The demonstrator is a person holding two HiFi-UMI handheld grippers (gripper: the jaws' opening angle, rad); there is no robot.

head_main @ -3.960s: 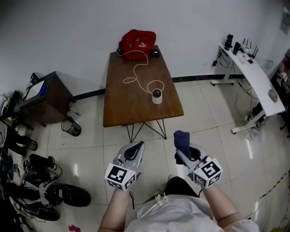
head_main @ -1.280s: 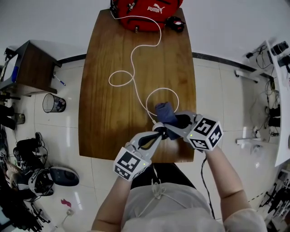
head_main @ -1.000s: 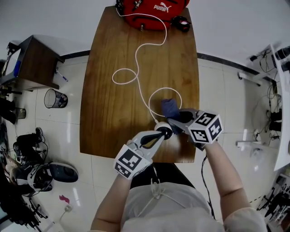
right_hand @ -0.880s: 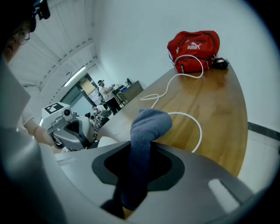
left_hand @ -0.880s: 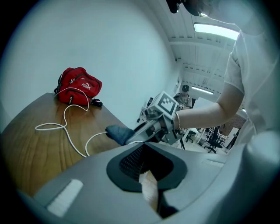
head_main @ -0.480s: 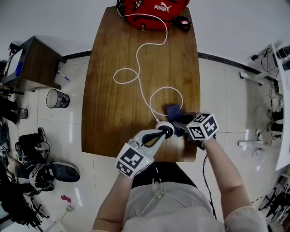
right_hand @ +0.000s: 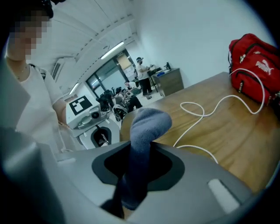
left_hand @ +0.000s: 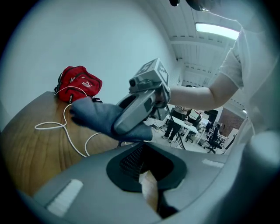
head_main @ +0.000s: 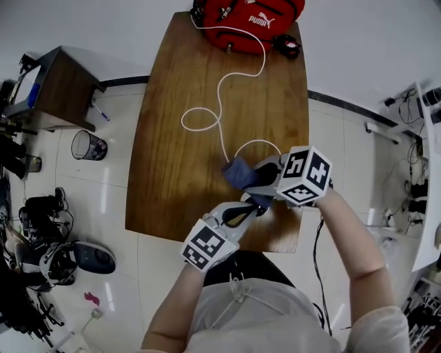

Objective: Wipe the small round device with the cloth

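The cloth [head_main: 238, 172] in the right gripper [head_main: 255, 181] hides the round device.

Wall: plain white [head_main: 103, 21], across the top.
Floor: glossy pale tiles [head_main: 131, 276]; dark skirting [head_main: 127, 81] at the wall's foot.
Table: brown wood [head_main: 179, 172], centre.
Cabinet: dark [head_main: 65, 86], upper left; wire bin [head_main: 89, 145] just beside it.
Desk: white [head_main: 428, 234], right edge.
Light: ceiling strip [left_hand: 216, 28], lit.

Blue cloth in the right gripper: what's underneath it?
Around the blue cloth, the wooden table and a white cable loop show. Directly beneath is covered by it and the right gripper; no round device shows.
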